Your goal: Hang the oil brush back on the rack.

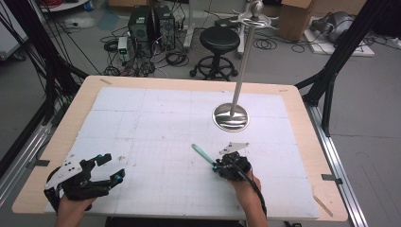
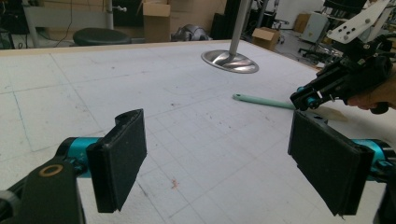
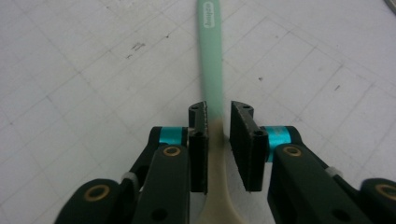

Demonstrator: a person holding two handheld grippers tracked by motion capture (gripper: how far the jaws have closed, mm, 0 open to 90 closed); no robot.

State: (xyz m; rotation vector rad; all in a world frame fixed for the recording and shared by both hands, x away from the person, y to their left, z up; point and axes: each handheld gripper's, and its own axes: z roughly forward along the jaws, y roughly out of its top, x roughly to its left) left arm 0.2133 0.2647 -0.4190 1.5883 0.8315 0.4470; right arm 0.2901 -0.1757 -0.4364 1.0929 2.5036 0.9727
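A spatula with a mint-green handle and a beige head lies flat on the white gridded mat, right of centre. My right gripper is low over it. In the right gripper view the jaws straddle the handle where green turns beige; one pad touches it and a thin gap shows at the other. My left gripper rests near the front left corner, open wide with nothing between its pads. The left gripper view shows the spatula on the mat and the right gripper over it.
A metal stand with a round mirror base and a tall pole rises behind the spatula. The mat lies on a wooden table. A stool, computers and cables are on the floor beyond the far edge.
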